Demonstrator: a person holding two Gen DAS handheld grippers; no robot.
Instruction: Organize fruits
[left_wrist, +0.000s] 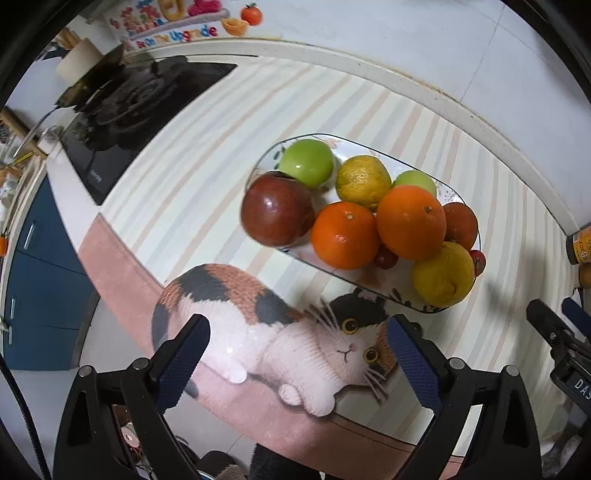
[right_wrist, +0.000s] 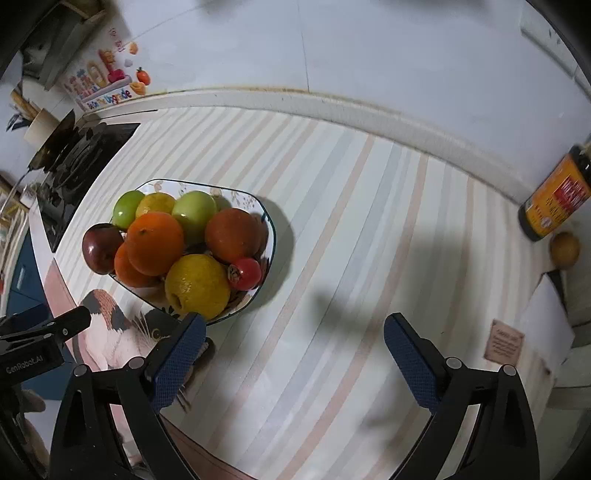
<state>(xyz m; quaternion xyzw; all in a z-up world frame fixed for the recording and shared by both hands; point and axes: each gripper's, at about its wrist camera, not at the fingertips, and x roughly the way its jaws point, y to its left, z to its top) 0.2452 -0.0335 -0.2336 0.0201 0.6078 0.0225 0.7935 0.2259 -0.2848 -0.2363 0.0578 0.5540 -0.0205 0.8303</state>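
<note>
The fruits are heaped on the plate (left_wrist: 458, 195) near the middle of the striped countertop (right_wrist: 332, 221), the red apple (left_wrist: 277, 208) overhanging its rim. Both the left gripper (left_wrist: 295, 354) and right gripper (right_wrist: 293, 354) hang spread and empty. Pulling one fruit could likely topple the lemon (right_wrist: 197, 286) or small red fruit (right_wrist: 245, 273) off toward the front edge.

Open striped desk right of the fruit plate

In the right wrist view, a broad bare stretch of desk (right_wrist: 351, 229) is seen from centre to lower right. It is bounded at left by the heaped plate (right_wrist: 271, 236), at far right by a dark bottle (right_wrist: 554, 195), a small round fruit (right_wrist: 564, 249), and a paper card (right_wrist: 504, 345) at lower right.
</note>
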